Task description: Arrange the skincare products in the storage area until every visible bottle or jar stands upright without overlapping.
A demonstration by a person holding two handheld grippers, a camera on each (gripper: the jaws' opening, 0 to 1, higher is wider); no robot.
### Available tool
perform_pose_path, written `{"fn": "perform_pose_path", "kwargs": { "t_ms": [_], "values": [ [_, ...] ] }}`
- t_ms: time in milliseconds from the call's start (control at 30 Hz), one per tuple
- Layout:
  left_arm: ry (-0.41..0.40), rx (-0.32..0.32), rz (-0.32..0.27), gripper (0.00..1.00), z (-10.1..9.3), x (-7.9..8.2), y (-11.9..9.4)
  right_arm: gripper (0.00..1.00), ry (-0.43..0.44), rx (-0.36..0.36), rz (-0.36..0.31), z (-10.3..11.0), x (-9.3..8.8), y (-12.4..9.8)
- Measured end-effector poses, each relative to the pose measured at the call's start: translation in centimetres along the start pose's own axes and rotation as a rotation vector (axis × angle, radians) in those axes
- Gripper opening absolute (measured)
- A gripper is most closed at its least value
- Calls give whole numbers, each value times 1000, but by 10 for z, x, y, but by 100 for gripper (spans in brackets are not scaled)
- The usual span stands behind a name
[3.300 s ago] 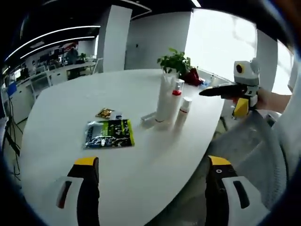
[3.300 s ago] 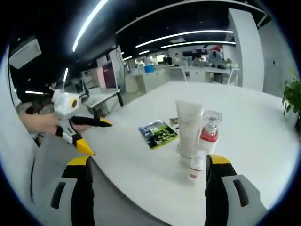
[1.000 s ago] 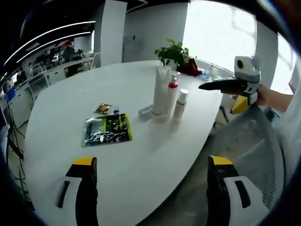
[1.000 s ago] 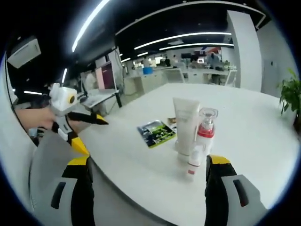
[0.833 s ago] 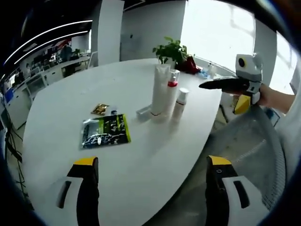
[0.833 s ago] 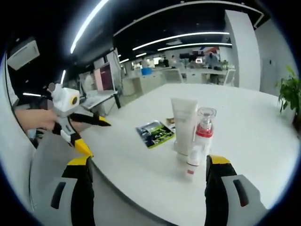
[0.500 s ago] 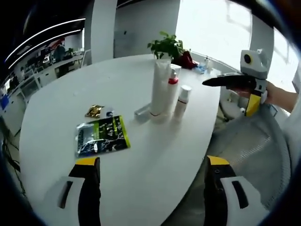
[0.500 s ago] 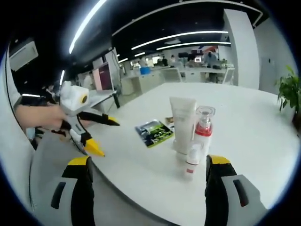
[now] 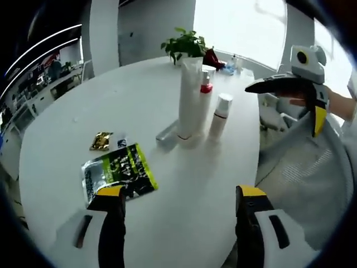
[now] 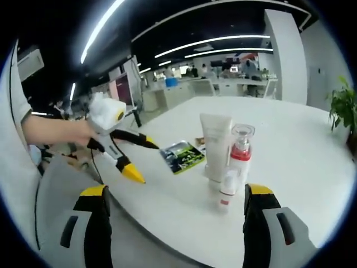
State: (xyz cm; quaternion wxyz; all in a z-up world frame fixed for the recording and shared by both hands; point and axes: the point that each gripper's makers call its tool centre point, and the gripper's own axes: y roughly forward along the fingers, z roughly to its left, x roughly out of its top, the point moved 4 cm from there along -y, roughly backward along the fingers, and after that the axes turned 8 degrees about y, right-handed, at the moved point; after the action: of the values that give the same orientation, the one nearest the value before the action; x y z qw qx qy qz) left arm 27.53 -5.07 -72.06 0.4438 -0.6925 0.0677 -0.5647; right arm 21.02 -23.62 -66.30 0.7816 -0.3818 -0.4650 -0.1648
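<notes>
Three products stand upright close together on the white oval table [image 9: 67, 100]: a tall white tube [image 9: 188, 97] [image 10: 215, 148], a clear pump bottle with a red collar [image 9: 204, 100] [image 10: 241, 151] and a small white bottle [image 9: 220, 116] [image 10: 226, 190]. A small pale item [image 9: 167, 133] lies flat beside the tube. My left gripper [image 9: 181, 223] [image 10: 146, 161] is open and empty over the table's near edge, just short of a green sachet [image 9: 118, 174] [image 10: 182, 156]. My right gripper [image 10: 175, 223] [image 9: 284, 103] is open and empty, off the table's edge near the small bottle.
A gold packet [image 9: 101, 140] lies beyond the sachet. A potted plant [image 9: 184, 42] [image 10: 348, 117] stands at the table's far end. A grey mesh chair [image 9: 301, 167] sits beside the table under the right gripper. Office desks [image 10: 223, 86] fill the background.
My left gripper has moved forward over the table edge, closer to the green sachet and the products. The right gripper has barely moved. The products stand where they were.
</notes>
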Motion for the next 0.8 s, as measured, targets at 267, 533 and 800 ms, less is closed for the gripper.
{"fn": "perform_pose_path", "kwargs": {
  "t_ms": [267, 533, 800],
  "values": [
    [87, -34, 39, 71, 19, 7, 28, 99, 14, 5, 4, -1, -1, 0],
    [157, -64, 46, 63, 37, 17, 67, 99, 37, -2, 1, -2, -1, 0],
    [209, -96, 50, 60, 40, 30, 90, 99, 52, -5, 0, -3, -2, 1]
  ]
}}
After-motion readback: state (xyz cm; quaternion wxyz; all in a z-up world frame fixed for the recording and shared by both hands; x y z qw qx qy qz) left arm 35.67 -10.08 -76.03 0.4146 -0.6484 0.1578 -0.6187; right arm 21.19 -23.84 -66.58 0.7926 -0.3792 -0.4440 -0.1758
